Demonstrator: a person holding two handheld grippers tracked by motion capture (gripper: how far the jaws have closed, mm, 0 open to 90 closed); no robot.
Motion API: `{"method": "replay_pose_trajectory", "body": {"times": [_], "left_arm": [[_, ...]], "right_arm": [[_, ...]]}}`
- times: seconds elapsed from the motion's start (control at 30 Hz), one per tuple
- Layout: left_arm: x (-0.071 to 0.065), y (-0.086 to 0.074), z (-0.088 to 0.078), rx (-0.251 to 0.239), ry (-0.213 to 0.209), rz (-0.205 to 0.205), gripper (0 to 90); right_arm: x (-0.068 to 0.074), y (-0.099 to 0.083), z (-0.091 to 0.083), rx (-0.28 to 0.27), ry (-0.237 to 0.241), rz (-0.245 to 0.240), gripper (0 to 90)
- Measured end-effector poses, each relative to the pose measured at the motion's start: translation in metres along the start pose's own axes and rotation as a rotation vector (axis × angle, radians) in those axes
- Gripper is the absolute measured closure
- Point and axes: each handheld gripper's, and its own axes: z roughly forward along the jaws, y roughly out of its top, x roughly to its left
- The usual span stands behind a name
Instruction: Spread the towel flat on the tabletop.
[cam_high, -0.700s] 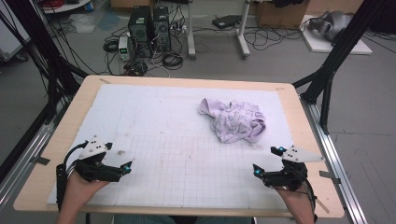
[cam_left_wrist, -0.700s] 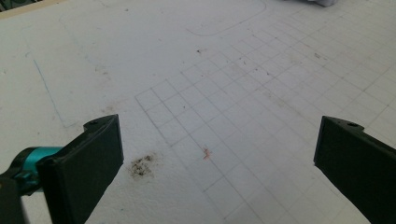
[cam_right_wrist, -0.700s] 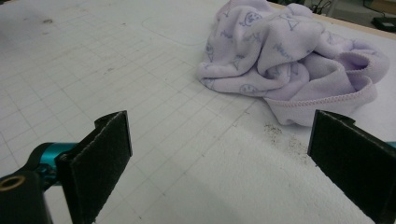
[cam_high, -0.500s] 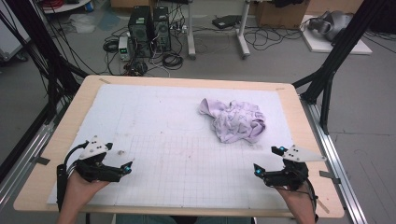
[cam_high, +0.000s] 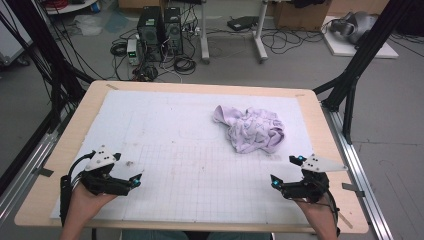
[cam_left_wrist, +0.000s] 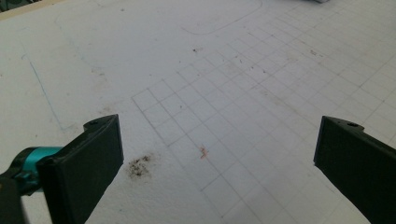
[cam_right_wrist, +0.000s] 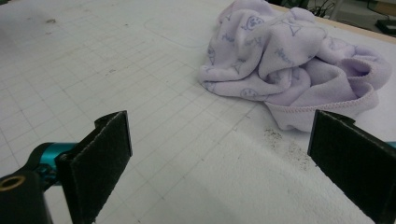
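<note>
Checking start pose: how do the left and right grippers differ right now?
1. The right gripper sits near the crumpled lilac cloth; the left gripper is well away from it, across the mat.
2. The right gripper view looks at the cloth just ahead of its jaws; the left gripper view looks at bare gridded mat with a dark smudge.

Shared: both open, holding nothing, at the table's near edge.

Probably lab: floor cables, computer towers.
</note>
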Motion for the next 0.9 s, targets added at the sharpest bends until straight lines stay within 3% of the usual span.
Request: {"method": "replay_pose_trajectory", "body": {"times": [0.43,0.57,0.9], "left_arm": [[-0.001,0.008,0.009,0.014,-0.016,0.014,1.9],[0.0,0.011,0.009,0.015,-0.016,0.016,1.9],[0.004,0.018,0.009,0.012,-0.021,0.019,1.9]], "right_arm": [[-0.005,0.008,0.01,0.004,0.011,-0.007,5.4],[-0.009,0.019,0.022,0.015,0.02,-0.019,5.4],[-0.022,0.07,0.066,0.055,0.045,-0.073,5.5]]}}
